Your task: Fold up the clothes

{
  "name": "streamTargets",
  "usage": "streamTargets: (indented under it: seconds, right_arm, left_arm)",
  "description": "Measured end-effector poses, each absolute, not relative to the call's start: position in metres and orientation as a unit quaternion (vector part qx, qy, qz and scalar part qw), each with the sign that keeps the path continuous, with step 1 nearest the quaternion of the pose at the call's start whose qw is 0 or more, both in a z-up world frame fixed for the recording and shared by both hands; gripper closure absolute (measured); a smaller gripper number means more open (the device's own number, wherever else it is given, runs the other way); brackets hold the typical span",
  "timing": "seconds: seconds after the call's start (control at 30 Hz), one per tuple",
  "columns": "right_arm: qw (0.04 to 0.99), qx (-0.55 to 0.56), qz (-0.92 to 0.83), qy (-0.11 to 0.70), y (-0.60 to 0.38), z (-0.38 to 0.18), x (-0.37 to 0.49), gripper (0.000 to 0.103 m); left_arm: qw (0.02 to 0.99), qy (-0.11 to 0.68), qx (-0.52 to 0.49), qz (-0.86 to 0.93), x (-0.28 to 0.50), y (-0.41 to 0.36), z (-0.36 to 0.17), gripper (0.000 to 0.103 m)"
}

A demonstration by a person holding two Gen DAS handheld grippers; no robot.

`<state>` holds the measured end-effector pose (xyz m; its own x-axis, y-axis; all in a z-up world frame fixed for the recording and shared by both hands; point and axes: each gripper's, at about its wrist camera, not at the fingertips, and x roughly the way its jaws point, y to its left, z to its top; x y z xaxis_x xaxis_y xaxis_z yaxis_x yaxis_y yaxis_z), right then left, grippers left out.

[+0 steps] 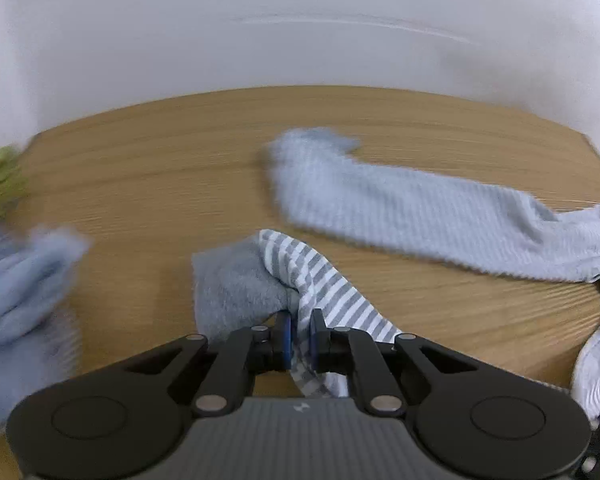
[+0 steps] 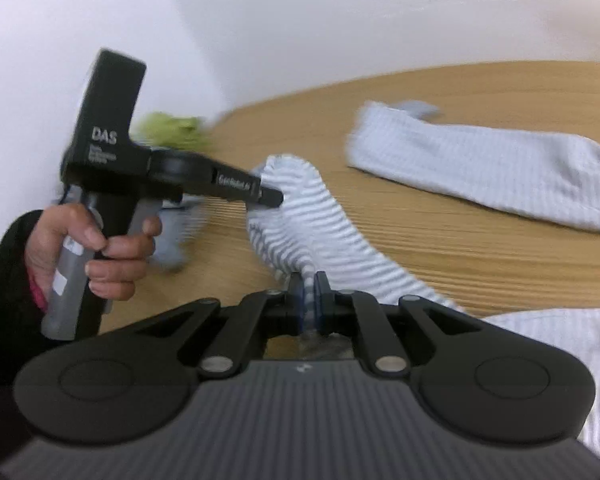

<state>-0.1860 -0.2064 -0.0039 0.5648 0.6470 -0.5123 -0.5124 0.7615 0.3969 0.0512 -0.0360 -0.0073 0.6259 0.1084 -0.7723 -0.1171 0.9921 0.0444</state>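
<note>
Pinching striped garment (image 1: 320, 280) at lower centre with left gripper (image 1: 300, 336) and right gripper (image 2: 310, 300), both clamped tight on thin folds. Risking slip from such small bites, or dragging long sleeve (image 1: 420, 208) at right across wooden table (image 1: 160, 160).

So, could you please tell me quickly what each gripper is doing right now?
Left gripper: closed on the striped garment.
Right gripper: closed on the same striped garment.
</note>
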Motion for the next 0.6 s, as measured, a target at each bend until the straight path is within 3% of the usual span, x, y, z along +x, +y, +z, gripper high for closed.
streamTargets:
  seconds: [0.17, 0.27, 0.33, 0.37, 0.47, 0.6]
  right_arm:
    - [0.851, 0.100, 0.407, 0.318, -0.191, 0.002, -0.199, 0.094]
    - [0.864, 0.105, 0.370, 0.326, -0.182, -0.006, -0.192, 0.090]
    - [0.881, 0.097, 0.313, 0.340, -0.179, -0.015, -0.180, 0.082]
    - [0.888, 0.101, 0.286, 0.346, -0.183, -0.016, -0.177, 0.077]
    - [0.895, 0.137, 0.256, 0.339, -0.209, -0.010, -0.185, 0.076]
    - [0.905, 0.128, 0.255, 0.314, -0.254, 0.000, -0.216, 0.039]
  left_arm:
    - [0.872, 0.467, -0.005, 0.144, -0.009, -0.023, 0.006, 0.091]
    - [0.855, 0.484, -0.006, 0.187, -0.021, -0.025, 0.001, 0.074]
    - [0.842, 0.489, 0.004, 0.228, -0.018, -0.025, -0.007, 0.056]
    - [0.835, 0.491, 0.011, 0.248, -0.015, -0.026, -0.011, 0.055]
    - [0.827, 0.496, 0.006, 0.266, -0.018, -0.019, -0.014, 0.053]
    - [0.827, 0.497, -0.001, 0.261, -0.037, -0.021, -0.014, 0.045]
